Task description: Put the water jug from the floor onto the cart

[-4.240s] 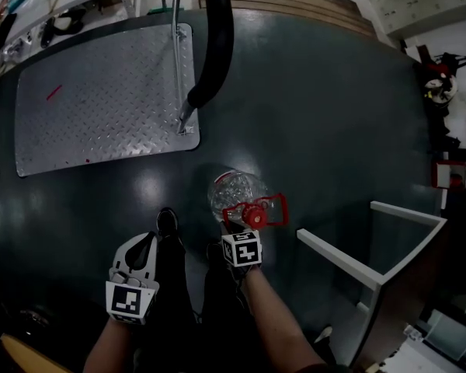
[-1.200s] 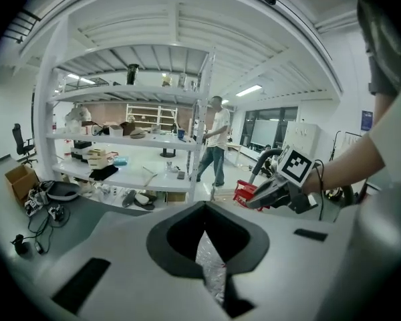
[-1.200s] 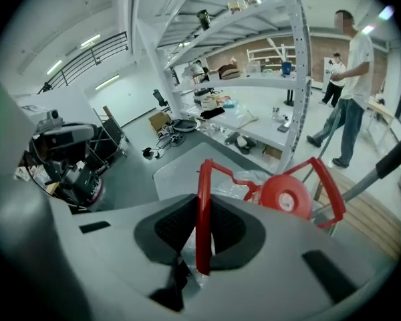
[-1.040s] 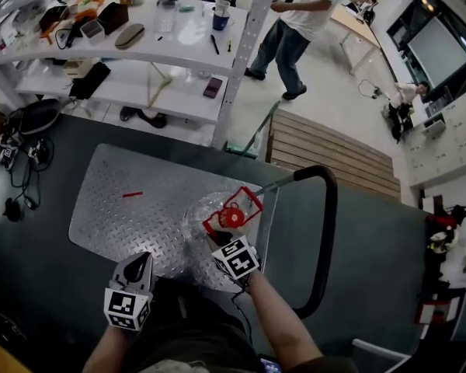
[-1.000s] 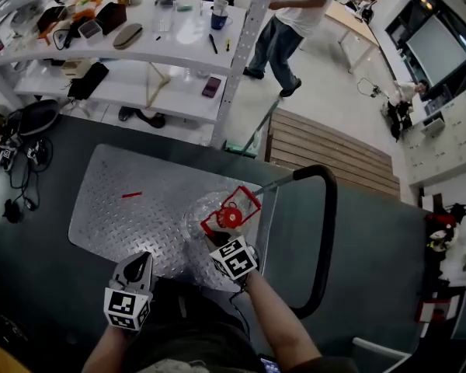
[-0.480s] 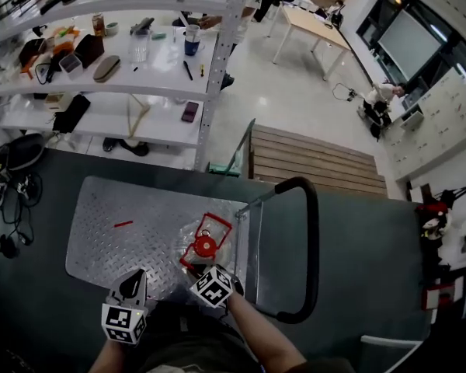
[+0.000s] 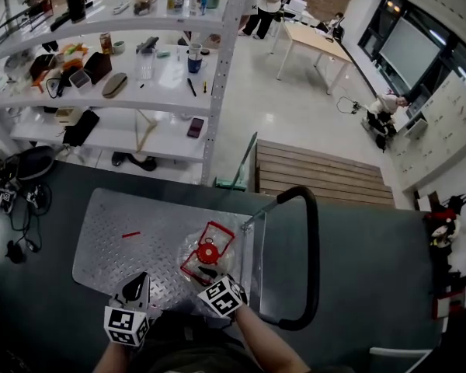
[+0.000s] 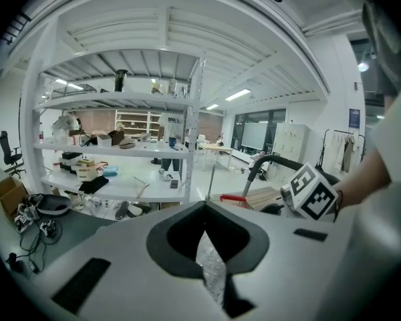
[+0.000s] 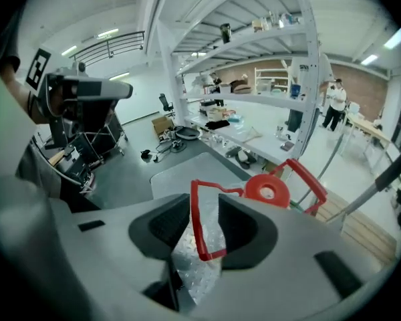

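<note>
The water jug [image 7: 206,253] is standing upright on the cart's diamond-plate deck [image 7: 124,259], close to the edge that carries the black push bar [image 7: 314,263] and toward the deck's near corner on that side. Its red cap [image 9: 266,190] is facing up, and its red handle [image 9: 198,221] is sticking out from the neck in a loop.

The right gripper [image 9: 206,212] is pointing down at the jug from the near edge of the deck. Its jaws are spreading apart at this moment, with one strand of the red handle running between them – the pads are not pressing on it.

The left gripper [image 7: 140,284] is hanging over the near edge of the deck, well to the left of the jug. Its jaws are pressed together at the tips and are pinching nothing; only the plate is showing through the slit behind them.

A small red stick [image 7: 130,234] is lying on the deck toward the far left corner. Beyond the cart's far edge, white shelving [image 7: 140,99] is holding assorted items.
</note>
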Motion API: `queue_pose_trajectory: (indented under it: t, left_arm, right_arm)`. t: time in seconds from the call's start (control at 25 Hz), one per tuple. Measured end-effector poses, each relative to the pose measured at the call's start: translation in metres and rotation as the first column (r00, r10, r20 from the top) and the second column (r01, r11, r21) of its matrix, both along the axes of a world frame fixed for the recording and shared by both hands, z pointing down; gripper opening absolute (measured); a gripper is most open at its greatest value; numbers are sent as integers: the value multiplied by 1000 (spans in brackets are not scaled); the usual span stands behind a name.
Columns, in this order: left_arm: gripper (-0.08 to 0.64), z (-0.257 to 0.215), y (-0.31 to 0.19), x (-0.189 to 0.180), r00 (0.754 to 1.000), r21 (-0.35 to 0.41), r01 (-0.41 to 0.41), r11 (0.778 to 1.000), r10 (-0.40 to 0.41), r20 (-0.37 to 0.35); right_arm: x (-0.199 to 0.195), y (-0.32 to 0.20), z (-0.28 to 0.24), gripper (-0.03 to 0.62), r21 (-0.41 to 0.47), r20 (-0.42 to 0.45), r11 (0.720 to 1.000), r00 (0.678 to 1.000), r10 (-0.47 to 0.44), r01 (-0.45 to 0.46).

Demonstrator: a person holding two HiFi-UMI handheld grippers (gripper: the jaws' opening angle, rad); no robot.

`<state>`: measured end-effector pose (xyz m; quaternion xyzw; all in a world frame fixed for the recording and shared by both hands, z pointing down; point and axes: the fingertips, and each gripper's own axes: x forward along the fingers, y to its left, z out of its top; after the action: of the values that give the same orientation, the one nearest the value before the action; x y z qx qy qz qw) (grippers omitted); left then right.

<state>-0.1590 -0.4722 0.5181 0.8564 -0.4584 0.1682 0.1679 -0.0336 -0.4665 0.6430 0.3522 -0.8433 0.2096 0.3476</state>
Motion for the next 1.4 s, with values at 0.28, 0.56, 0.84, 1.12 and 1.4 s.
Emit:
queue_pose_trajectory:
  t: [0.28,0.56,0.84,1.12,1.4]
  left_arm:
    - [8,-7,22,11,998,17,55,998,-54,-26]
    - [8,-14,39,24,997,46,48,998,-45,-59]
    - [8,-10,85,-11,991,28,99,995,-97,-91]
    - [8,-14,165,-65,985,42,146,988,-142,-100]
    - [8,-35,259,-101,983,96,139,986,-126,-132]
  right_arm:
    - [48,4,-52,104,123,192,954,950,248,-274]
    - [65,22,-79,104,123,287,924,905,315,-361]
    - [37,52,-81,26,125,282,918,900,331,-377]
    - [-4,121,-92,6,128,334,901,873,354,-414]
    - [-36,216,-110,-8,184,353,880,865,357,-438]
